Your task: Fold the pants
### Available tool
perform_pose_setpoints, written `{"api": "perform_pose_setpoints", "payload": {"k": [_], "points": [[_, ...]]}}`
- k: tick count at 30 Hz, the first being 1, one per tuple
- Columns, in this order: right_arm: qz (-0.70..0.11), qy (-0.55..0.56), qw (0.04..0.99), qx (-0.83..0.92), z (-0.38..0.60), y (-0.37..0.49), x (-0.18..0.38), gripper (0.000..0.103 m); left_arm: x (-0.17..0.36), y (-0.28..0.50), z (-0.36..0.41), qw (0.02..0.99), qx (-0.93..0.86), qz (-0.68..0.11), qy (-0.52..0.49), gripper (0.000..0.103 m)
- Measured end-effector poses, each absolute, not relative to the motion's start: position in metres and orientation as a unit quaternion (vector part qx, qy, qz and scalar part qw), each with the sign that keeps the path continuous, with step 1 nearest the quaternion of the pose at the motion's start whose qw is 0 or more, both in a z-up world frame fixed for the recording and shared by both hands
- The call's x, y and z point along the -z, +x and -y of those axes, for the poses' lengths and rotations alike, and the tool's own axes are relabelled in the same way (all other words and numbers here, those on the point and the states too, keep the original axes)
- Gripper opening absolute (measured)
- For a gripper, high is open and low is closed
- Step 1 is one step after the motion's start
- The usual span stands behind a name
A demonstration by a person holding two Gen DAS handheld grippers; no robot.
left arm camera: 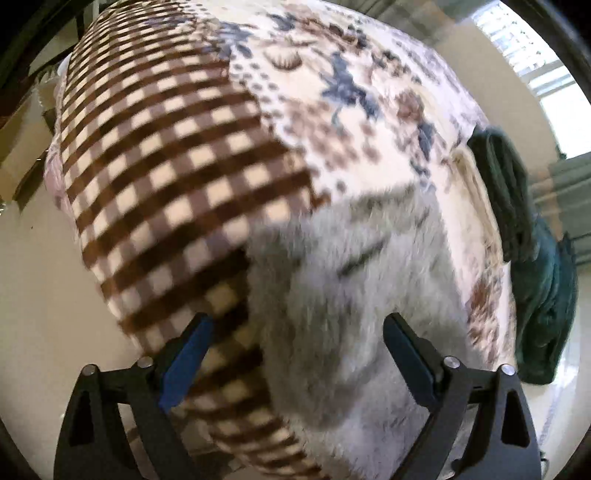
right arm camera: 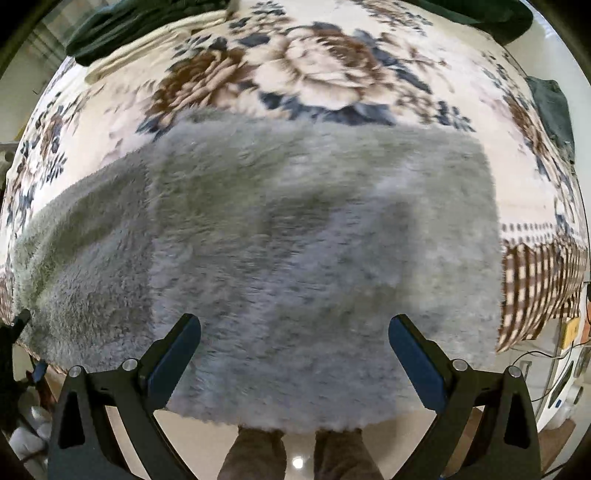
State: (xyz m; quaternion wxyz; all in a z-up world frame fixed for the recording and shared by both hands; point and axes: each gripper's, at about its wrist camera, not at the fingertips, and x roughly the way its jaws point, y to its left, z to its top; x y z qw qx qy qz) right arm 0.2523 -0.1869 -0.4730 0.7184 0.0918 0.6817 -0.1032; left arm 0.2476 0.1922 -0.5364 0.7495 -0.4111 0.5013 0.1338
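Observation:
Fluffy grey pants [right arm camera: 295, 236] lie spread flat on a bed with a floral and checked blanket [right arm camera: 317, 70]. In the right wrist view they fill the middle, with a folded layer edge running down the left part. My right gripper [right arm camera: 294, 332] is open and hovers over their near edge, holding nothing. In the left wrist view the grey pants [left arm camera: 354, 295] show at lower centre. My left gripper [left arm camera: 297, 328] is open just above them, over the border between pants and the checked blanket [left arm camera: 166, 177], holding nothing.
Dark green clothes [left arm camera: 524, 229] lie at the bed's right edge in the left wrist view, and at the far edge [right arm camera: 122, 26] in the right wrist view. The person's legs [right arm camera: 295, 454] stand by the bed. A window [left arm camera: 535, 62] is beyond.

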Motion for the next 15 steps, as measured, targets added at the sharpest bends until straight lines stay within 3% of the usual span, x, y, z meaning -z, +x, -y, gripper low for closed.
{"api": "perform_pose_setpoints", "payload": {"k": [1, 2, 3, 10, 15], "points": [[-0.685, 0.092, 0.715, 0.104, 0.185, 0.254, 0.477, 0.103, 0.53, 0.248, -0.196, 0.763, -0.129, -0.484, -0.409, 0.045], [-0.69, 0.092, 0.71, 0.104, 0.182, 0.255, 0.481, 0.103, 0.524, 0.247, -0.197, 0.774, -0.126, -0.476, -0.399, 0.021], [-0.696, 0.093, 0.705, 0.103, 0.177, 0.256, 0.487, 0.103, 0.519, 0.249, -0.198, 0.783, -0.12, -0.471, -0.388, 0.015], [-0.706, 0.103, 0.692, 0.11, 0.168, 0.258, 0.499, 0.103, 0.491, 0.271, -0.206, 0.811, -0.069, -0.421, -0.4, 0.014], [-0.706, 0.094, 0.691, 0.125, 0.172, 0.26, 0.498, 0.103, 0.526, 0.279, -0.218, 0.778, -0.081, -0.47, -0.41, 0.015]]}}
